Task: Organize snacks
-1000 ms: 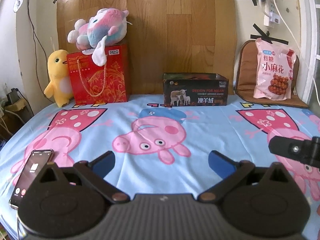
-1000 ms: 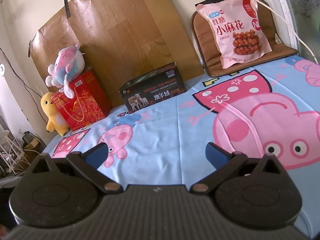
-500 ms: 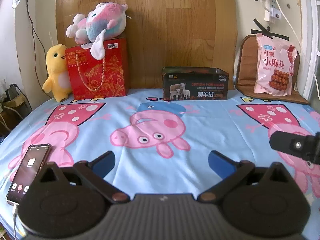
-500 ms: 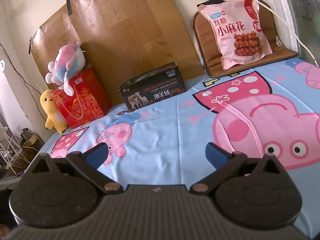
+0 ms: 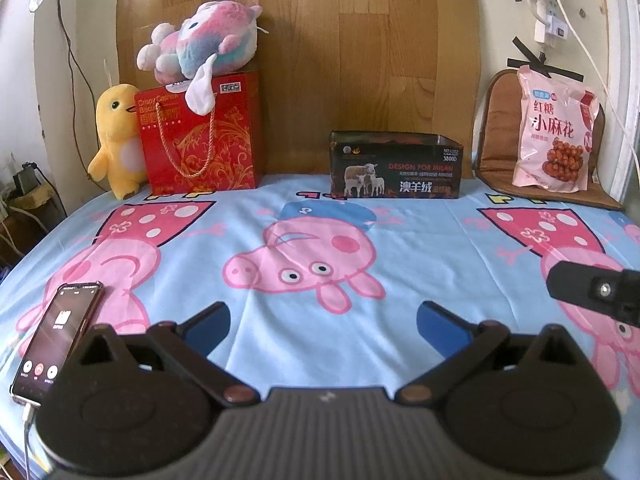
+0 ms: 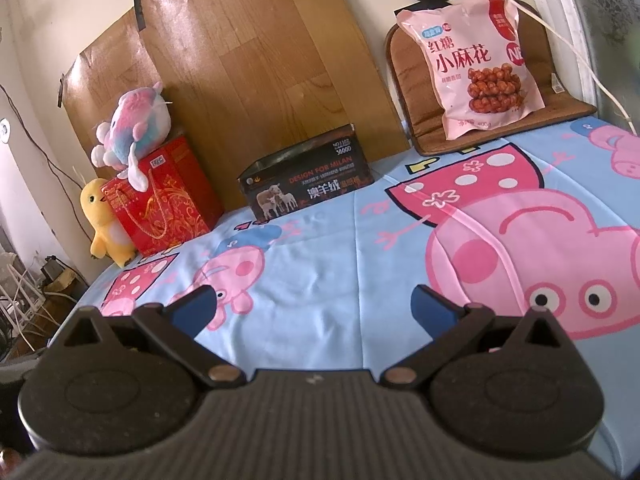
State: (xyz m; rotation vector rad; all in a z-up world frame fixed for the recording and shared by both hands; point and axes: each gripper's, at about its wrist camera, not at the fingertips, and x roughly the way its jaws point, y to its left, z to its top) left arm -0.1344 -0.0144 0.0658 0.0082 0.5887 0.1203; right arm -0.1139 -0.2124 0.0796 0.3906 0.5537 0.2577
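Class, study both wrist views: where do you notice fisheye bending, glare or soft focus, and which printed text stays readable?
Left wrist view: fisheye bows the wooden board edges and darkens the corners; the dark sheep-print box lettering stays legible. Right wrist view: tilted, with a sheen patch on the board, a washed-out window, and sharp print on the pink snack bag.

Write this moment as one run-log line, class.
left gripper: open, empty | right gripper: open, empty | pink snack bag: leaning on brown cushion | dark open box: against wood panel | nothing grasped yet
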